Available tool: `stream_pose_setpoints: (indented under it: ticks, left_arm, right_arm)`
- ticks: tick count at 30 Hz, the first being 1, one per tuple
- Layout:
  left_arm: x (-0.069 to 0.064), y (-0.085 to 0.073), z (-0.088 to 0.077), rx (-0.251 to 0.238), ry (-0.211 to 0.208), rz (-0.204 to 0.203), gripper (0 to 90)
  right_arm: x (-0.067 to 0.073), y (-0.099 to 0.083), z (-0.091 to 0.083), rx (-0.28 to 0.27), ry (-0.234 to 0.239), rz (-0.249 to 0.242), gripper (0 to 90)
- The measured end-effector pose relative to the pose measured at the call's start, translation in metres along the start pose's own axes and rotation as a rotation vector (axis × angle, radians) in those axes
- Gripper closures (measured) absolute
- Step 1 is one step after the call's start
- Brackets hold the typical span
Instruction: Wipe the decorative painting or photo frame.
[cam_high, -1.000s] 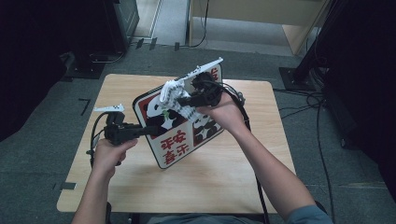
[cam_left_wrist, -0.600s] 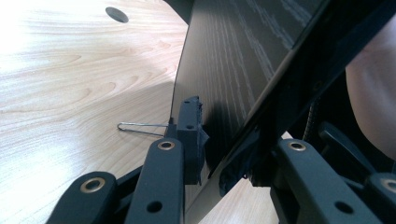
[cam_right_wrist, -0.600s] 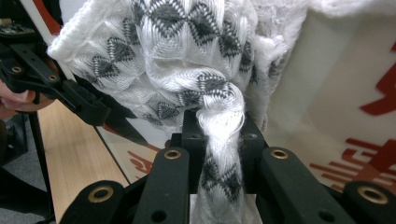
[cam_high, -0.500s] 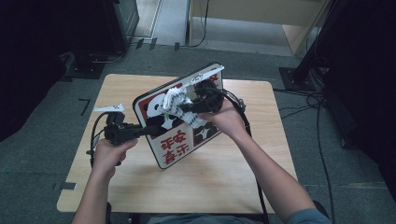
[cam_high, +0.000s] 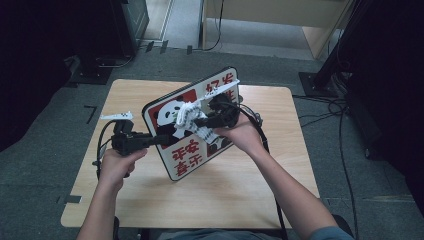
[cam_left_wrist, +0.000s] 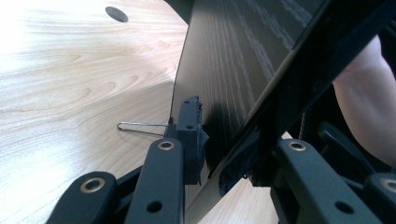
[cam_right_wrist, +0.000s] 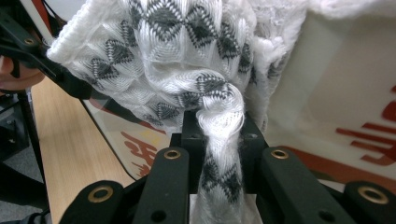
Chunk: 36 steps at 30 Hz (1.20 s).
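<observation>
- Left gripper (cam_high: 159, 140): held in the person's left hand (cam_high: 116, 165) at the table's left side; jaws clamped on the left edge of the board (cam_high: 187, 155).
- Left gripper view: the two black jaws pinch the board (cam_left_wrist: 243, 60) edge-on; dark wood-grain back faces the cam, the board rising tilted off the table (cam_left_wrist: 70, 79).
- Board: white w/ dark border, panda picture + red characters; stands tilted over mid-table, lower corner near or on the tabletop, can't tell if touching. Top corner points to the far side.
- Right gripper (cam_high: 197, 121): in the right hand (cam_high: 242, 135), in front of the board's face, about at the panda picture.
- Right gripper view: jaws squeezed together on a bunched fold of the cloth (cam_right_wrist: 219, 126); cloth is white knit w/ grey diamond pattern.
- Cloth (cam_high: 192, 117): bunched between gripper and board, lying against the printed face; in the right gripper view the rest spreads up + left over the board (cam_right_wrist: 345, 93).
- Wire clip (cam_left_wrist: 140, 127): thin metal loop lying flat on the table just beside the left jaw, by the board's edge.
- Table (cam_high: 240, 200): light wood, rounded corners; a round hole (cam_left_wrist: 116, 14) shows in the left gripper view.
- Cables trail from both grippers; right one runs along the forearm.
</observation>
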<state>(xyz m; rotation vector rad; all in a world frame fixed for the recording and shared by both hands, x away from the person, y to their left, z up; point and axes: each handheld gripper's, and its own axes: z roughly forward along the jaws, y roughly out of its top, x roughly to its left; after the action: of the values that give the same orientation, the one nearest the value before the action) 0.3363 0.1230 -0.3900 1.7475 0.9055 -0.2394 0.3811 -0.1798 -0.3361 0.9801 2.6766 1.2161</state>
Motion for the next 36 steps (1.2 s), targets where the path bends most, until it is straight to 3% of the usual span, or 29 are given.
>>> stream_pose_setpoints:
  ticks: [36]
  left_arm:
    - [0.0, 0.0, 0.001, 0.002, -0.004, 0.003, 72.0]
  right_arm:
    - [-0.008, -0.043, 0.025, 0.023, 0.033, 0.021, 76.9]
